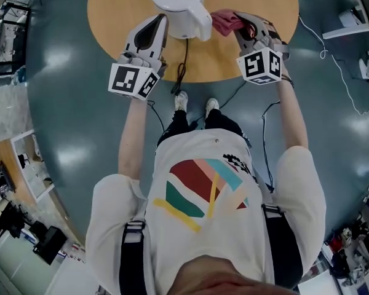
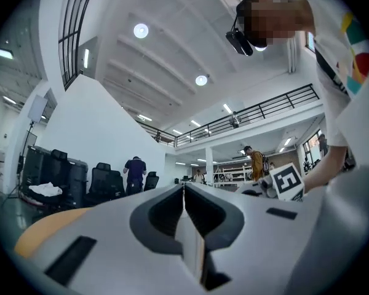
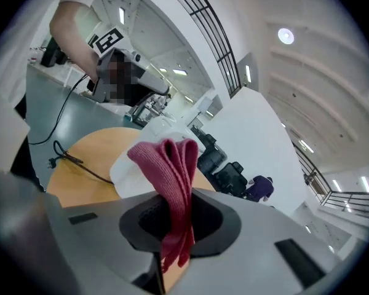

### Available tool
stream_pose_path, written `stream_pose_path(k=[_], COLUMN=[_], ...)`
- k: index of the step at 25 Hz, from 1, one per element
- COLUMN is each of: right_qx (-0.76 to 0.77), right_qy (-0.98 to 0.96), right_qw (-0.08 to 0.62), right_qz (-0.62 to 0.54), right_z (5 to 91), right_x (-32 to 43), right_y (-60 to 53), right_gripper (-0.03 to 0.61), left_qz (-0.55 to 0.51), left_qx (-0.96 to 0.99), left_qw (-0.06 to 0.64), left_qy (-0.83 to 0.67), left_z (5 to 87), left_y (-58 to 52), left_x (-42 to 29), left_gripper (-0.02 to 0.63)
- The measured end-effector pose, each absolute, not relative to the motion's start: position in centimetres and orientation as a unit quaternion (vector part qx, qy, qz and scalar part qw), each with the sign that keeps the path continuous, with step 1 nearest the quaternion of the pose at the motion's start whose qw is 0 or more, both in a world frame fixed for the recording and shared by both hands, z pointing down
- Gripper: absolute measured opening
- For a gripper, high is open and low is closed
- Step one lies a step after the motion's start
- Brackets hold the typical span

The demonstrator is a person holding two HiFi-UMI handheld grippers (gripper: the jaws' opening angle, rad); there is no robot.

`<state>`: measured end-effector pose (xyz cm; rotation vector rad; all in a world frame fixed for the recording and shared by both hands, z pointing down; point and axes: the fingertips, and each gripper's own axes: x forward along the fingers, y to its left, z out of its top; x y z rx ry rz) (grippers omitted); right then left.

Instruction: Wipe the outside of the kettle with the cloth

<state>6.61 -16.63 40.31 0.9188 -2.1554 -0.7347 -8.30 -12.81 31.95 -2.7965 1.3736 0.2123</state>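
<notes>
Two tools flank the white kettle (image 1: pixel 179 5), which stands upright on the round wooden surface (image 1: pixel 111 11) in front of the person (image 1: pixel 209 183). To the kettle's left, the left tool (image 1: pixel 158 22) is held close beside its body; in the left gripper view its jaws (image 2: pixel 184 186) are pressed together with nothing between them. To the kettle's right, the right tool (image 1: pixel 238 29) is clamped on a folded dark pink cloth (image 1: pixel 224 22). In the right gripper view, the cloth (image 3: pixel 172 165) rises out of the closed jaws in a looped bunch, with the kettle (image 3: pixel 126 171) just behind it. From the head view the cloth sits just beside the kettle's side, though whether it touches cannot be told. Each tool carries a cube with black-and-white square markers (image 1: pixel 134 80) (image 1: pixel 260 65); these patterns are the only print visible. On the person's side of the kettle, a black cable (image 1: pixel 183 66) runs off the surface's edge towards the grey floor (image 1: pixel 67 121)
</notes>
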Motion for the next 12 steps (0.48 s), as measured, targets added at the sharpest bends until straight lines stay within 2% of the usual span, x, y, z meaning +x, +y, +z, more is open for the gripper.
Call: stream_pose_path(k=[6,12], right_qx=[0.248,0.168], right_qy=[-0.895,-0.909], right_qw=[0.273,0.281], right_qz=[-0.25,-0.258], right_z=[40.1,41.1], right_x=[3.6,2.2], right_y=[-18.1,-18.7], right_gripper=[0.047,0.048], left_qz=[0.052,-0.003], left_qx=[-0.886,-0.881], left_qw=[0.049,-0.002], left_qy=[0.458,0.473], left_z=[29.3,32.5], left_y=[-16.3,-19.2], left_x=[-5.9,-4.9], left_gripper=[0.044,0.044])
